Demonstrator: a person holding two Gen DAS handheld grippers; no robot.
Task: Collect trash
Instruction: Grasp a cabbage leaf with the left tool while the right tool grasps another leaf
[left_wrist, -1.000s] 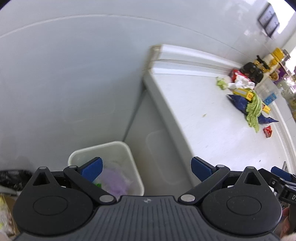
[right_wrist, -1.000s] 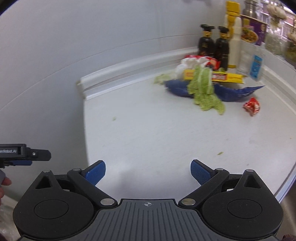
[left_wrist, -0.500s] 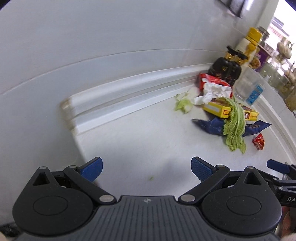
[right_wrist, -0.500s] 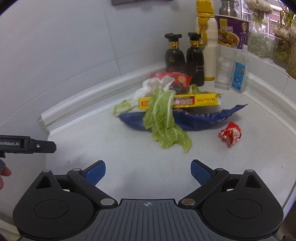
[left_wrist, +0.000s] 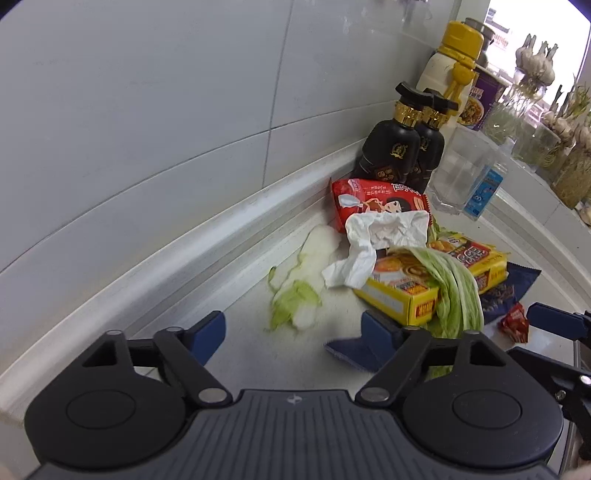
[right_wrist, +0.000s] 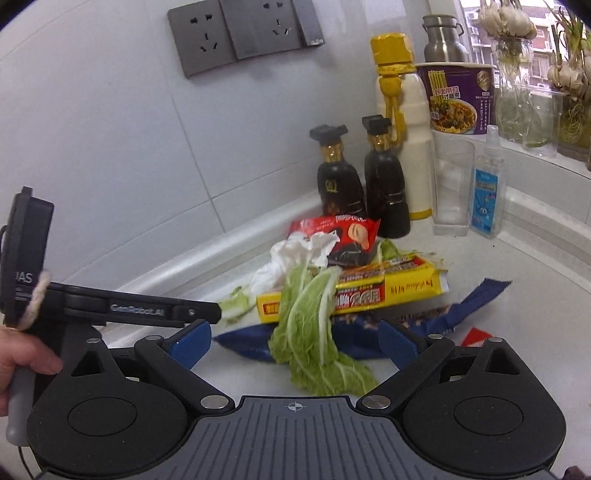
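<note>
Near the counter's far corner, both grippers are closing in on the trash pile (right_wrist: 332, 295) — left gripper (left_wrist: 293, 328) jaws narrowing over the loose lettuce scrap (left_wrist: 291, 302), right gripper (right_wrist: 295, 341) easing shut, wide around the cabbage leaf (right_wrist: 314, 332); neither is gripping yet — next, pinching.

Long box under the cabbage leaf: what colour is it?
Yellow, with red panels and print. The long box shows best in the right wrist view, lying on a blue bag.

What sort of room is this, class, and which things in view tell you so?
Most likely a home kitchen counter: tiled wall with sockets, two dark sauce bottles, an instant noodle cup, garlic bulbs by the window, and cabbage leaves among food wrappers.
</note>
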